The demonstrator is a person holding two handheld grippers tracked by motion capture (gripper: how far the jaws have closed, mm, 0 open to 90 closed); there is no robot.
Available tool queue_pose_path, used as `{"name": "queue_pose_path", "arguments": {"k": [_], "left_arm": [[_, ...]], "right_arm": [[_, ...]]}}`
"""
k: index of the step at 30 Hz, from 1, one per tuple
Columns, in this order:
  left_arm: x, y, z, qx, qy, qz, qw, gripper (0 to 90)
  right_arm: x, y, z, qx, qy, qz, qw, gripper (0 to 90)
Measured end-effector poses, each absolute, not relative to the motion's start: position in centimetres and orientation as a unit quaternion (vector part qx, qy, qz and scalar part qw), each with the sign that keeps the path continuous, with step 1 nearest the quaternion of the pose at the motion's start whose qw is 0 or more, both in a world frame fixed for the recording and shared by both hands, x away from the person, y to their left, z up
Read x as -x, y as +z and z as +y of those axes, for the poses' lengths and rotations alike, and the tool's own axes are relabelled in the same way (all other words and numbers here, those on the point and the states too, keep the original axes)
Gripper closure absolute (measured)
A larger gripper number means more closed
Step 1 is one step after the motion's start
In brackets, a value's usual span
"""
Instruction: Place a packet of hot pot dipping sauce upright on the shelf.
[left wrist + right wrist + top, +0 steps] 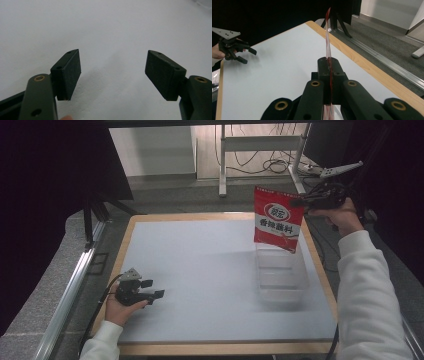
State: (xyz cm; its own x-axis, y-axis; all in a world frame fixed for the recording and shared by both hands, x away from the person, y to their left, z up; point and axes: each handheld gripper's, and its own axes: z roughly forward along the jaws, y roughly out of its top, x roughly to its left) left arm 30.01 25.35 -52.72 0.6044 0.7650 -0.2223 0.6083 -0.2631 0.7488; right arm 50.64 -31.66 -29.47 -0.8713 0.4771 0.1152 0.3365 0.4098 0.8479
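Fingers (322, 66) of our right gripper (328, 65) pinch flat red seasoning packet (277, 220) above clear plastic bin (281, 280); our left gripper (156, 289) gapes wide, empty.

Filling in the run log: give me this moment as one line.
right gripper: shut on red packet, above clear bin | left gripper: open, empty, low over table

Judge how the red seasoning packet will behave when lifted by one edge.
The red seasoning packet hangs flat from the right claw, so it is probably light and thin. Seen edge-on it curves slightly, so it is likely flexible and may sway.
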Motion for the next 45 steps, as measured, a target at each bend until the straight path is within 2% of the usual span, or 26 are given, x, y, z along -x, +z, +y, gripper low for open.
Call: {"name": "queue_pose_path", "arguments": {"k": [14,26,36,37,39,40,41,42,43,45], "left_arm": [[-30.1,-52.7,25.3,-0.789,0.091,0.435,0.425,28.5],[-30.2,-52.8,25.3,-0.79,0.09,0.433,0.425,28.5],[-30.6,-52.7,25.0,-0.794,0.087,0.425,0.426,28.5],[-30.7,-52.7,24.9,-0.795,0.087,0.424,0.426,28.5],[-30.9,-52.7,24.9,-0.795,0.086,0.422,0.428,28.5],[-30.9,-52.7,24.9,-0.795,0.086,0.422,0.428,28.5],[-31.0,-52.7,24.8,-0.796,0.084,0.419,0.428,28.5],[-31.0,-52.7,24.8,-0.796,0.084,0.419,0.428,28.5],[-31.3,-52.6,24.5,-0.798,0.083,0.415,0.43,28.5],[-31.5,-52.6,24.4,-0.798,0.078,0.411,0.433,28.5]], "right_arm": [[-50.5,-30.0,-33.1,-0.246,0.492,0.832,0.076,89.5],[-50.8,-32.6,-34.2,-0.263,0.49,0.827,0.086,89.4],[-50.5,-34.5,-34.5,-0.282,0.487,0.823,0.075,88.5],[-50.4,-34.4,-34.4,-0.283,0.483,0.824,0.079,85.2],[-50.1,-34.0,-34.1,-0.297,0.479,0.82,0.099,68.0],[-50.1,-34.0,-34.1,-0.297,0.479,0.82,0.099,68.0],[-49.5,-33.3,-33.6,-0.306,0.482,0.811,0.123,56.8],[-49.5,-33.3,-33.6,-0.306,0.482,0.811,0.123,56.8],[-49.0,-32.8,-33.1,-0.314,0.48,0.806,0.145,47.3],[-48.5,-32.3,-32.6,-0.324,0.478,0.799,0.166,42.1]]}}
